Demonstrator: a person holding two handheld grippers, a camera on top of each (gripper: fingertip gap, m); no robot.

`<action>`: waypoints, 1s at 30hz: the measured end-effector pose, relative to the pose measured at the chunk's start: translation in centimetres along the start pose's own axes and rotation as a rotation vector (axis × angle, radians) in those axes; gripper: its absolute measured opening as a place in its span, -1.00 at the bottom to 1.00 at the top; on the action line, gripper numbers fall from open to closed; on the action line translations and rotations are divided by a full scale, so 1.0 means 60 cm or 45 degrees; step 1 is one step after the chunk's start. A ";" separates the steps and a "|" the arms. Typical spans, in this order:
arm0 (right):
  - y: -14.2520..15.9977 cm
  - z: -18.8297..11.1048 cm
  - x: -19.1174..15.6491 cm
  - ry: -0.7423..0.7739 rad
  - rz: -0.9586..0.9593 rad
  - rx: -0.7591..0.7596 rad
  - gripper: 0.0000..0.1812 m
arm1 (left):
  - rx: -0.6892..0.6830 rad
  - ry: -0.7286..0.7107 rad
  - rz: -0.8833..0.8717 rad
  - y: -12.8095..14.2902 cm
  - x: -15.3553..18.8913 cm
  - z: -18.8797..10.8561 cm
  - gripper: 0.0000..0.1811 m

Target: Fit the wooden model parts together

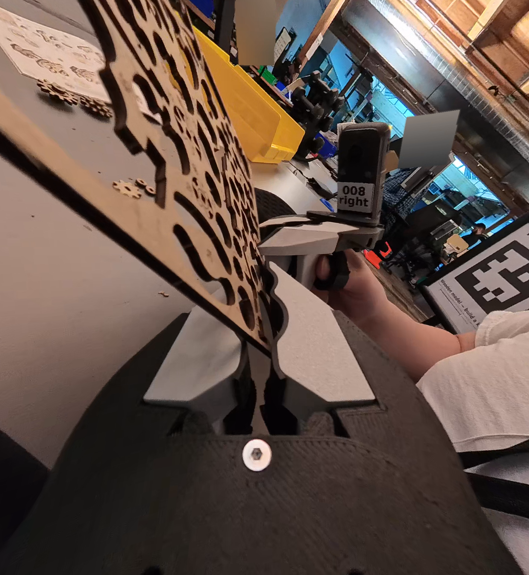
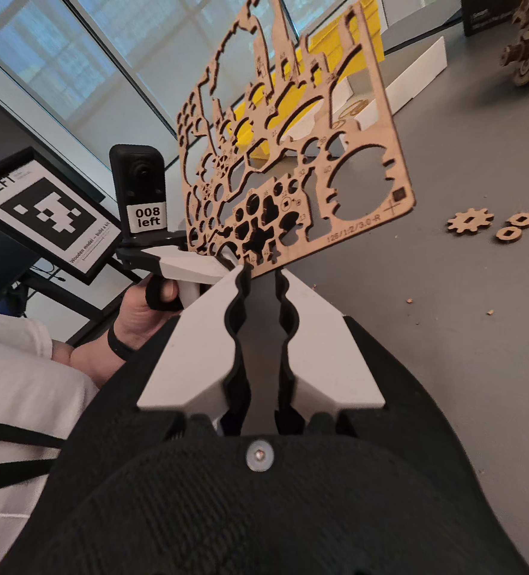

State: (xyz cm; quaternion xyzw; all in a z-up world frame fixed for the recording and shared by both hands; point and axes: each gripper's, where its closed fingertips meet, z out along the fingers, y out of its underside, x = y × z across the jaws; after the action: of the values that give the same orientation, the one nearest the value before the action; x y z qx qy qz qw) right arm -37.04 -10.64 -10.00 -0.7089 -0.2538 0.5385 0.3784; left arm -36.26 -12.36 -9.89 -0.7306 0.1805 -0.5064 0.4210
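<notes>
A laser-cut wooden sheet [image 1: 176, 174] with many empty cut-outs is held tilted above the grey table [image 1: 39, 280]. My left gripper [image 1: 263, 314] is shut on its lower corner; one finger is hidden behind the sheet. In the right wrist view the sheet [image 2: 359, 174] stands in front of my right gripper [image 2: 263, 270], which is open with its tips at the sheet's bottom edge. The left gripper [image 2: 225, 264] shows there on the sheet's corner, and the right gripper [image 1: 261, 236] shows in the left wrist view. A loose wooden gear [image 2: 470, 220] and two washers [image 2: 519, 219] lie on the table.
A yellow bin [image 1: 247, 102] and a white box [image 2: 412, 77] stand behind the sheet. An instruction page [image 1: 39, 46] with more gears [image 1: 58, 91] lies far left. A built wooden model [image 2: 527, 46] stands far right. Framed marker signs [image 2: 45, 208] stand at the table's edge. My left and right fingertips are right by each other. My right gripper's tips are some 12 centimetres from the loose wooden gear [image 2: 470, 220]. Seen from the left wrist view [image 1: 129, 188] as well.
</notes>
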 end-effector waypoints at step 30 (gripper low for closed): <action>-0.025 -0.011 -0.014 -0.099 0.065 0.171 -0.86 | 0.062 0.069 -0.138 -0.016 -0.004 -0.005 -0.99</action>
State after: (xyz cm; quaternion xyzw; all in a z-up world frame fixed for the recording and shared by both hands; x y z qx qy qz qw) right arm -36.57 -10.60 -8.19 -0.6668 -0.2132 0.5908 0.4010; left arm -36.76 -11.77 -9.20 -0.7149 0.1396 -0.5521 0.4056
